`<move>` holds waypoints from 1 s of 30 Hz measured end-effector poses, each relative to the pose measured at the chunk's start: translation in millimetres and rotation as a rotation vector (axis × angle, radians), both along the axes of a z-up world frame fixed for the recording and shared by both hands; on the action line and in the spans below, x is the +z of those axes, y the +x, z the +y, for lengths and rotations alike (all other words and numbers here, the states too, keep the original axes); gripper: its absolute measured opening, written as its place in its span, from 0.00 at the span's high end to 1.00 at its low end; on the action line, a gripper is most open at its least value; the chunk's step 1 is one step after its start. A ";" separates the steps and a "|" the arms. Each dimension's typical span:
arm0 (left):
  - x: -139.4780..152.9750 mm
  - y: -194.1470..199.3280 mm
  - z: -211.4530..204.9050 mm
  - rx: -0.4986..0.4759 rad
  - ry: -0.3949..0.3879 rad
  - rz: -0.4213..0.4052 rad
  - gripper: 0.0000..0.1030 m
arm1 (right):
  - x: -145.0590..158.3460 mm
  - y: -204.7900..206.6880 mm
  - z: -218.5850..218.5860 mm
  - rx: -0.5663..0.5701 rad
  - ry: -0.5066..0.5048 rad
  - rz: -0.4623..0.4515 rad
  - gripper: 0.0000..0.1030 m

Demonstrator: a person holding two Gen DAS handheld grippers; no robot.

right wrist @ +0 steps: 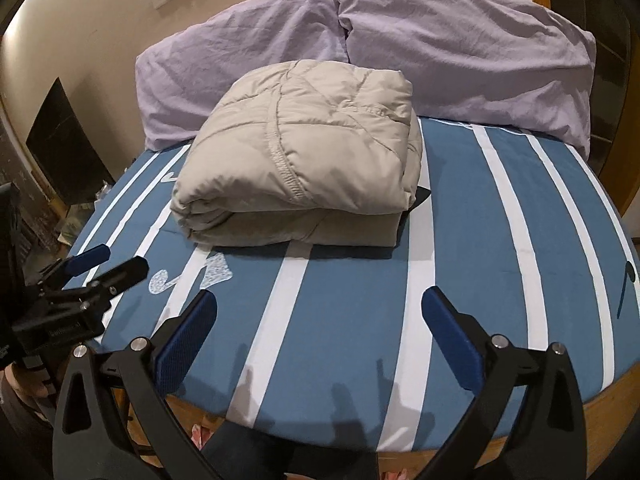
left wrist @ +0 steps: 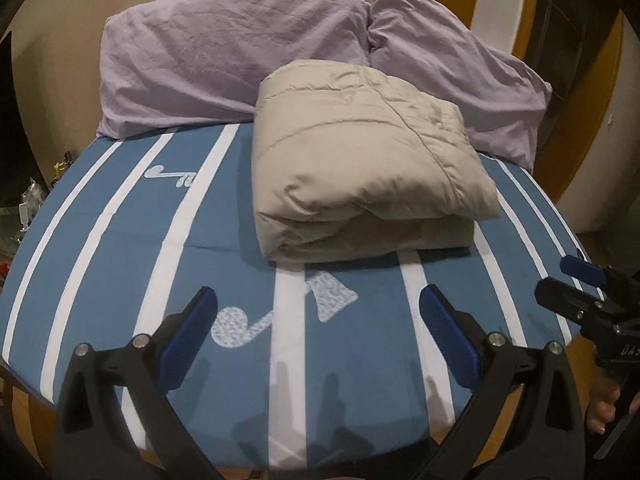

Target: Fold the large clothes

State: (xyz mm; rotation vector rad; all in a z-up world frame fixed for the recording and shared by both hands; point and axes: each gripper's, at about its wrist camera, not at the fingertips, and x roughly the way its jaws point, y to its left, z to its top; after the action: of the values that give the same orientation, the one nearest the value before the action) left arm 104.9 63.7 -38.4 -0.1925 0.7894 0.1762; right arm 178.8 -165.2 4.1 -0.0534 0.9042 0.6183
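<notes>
Left wrist view puts your left claw [left wrist: 318, 306] low over the near part of the bed [left wrist: 120, 240], its two blue-padded fingers [left wrist: 188, 340] spread wide apart with nothing between them, only the blue sheet with white stripes and a pale music-note print beneath. The folded beige padded jacket [left wrist: 360, 172] lies on the bed past the claw, toward the head end and a little toward the right edge. It is folded into a thick, puffy bundle with the rounded fold facing you. Its far side touches the two lilac pillows [left wrist: 224, 60] that lean against the wall at the head of the bed. At the right edge of this view you see your right claw [left wrist: 576, 284] from the side, with its jaws apart and empty, over the right edge of the bed; part of a hand [left wrist: 604, 404] shows below it.

Right wrist view shows your right claw [right wrist: 320, 306] over the foot edge of the bed [right wrist: 480, 240], its blue pads [right wrist: 456, 344] as wide apart as they go and clear of everything. The jacket [right wrist: 304, 152] sits ahead and to the left of the claw's line, well apart from the fingertips, with a dark flap sticking out under its right corner. The pillows [right wrist: 460, 48] stand just behind it. Your left claw [right wrist: 108, 262] appears at the left edge of the view, with its jaws apart and holding nothing, near the bed's left edge. The wooden bed frame [right wrist: 612, 404] shows below the sheet at the foot.
</notes>
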 end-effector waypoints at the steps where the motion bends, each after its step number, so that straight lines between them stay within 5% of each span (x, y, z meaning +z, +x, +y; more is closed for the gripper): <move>1: 0.2 -1.2 -1.2 -0.005 -0.003 -0.001 0.02 | 0.8 -2.0 0.0 0.001 -0.002 -0.001 0.01; 30: 0.2 -7.4 -7.5 -0.027 -0.063 0.021 0.02 | 2.3 -15.5 -0.5 -0.007 -0.018 0.030 0.01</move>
State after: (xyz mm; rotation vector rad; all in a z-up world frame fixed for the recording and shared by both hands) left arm 97.5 56.1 -38.2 -0.2400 0.8188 0.1274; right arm 163.2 -165.7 6.3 -0.0571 0.9388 0.6060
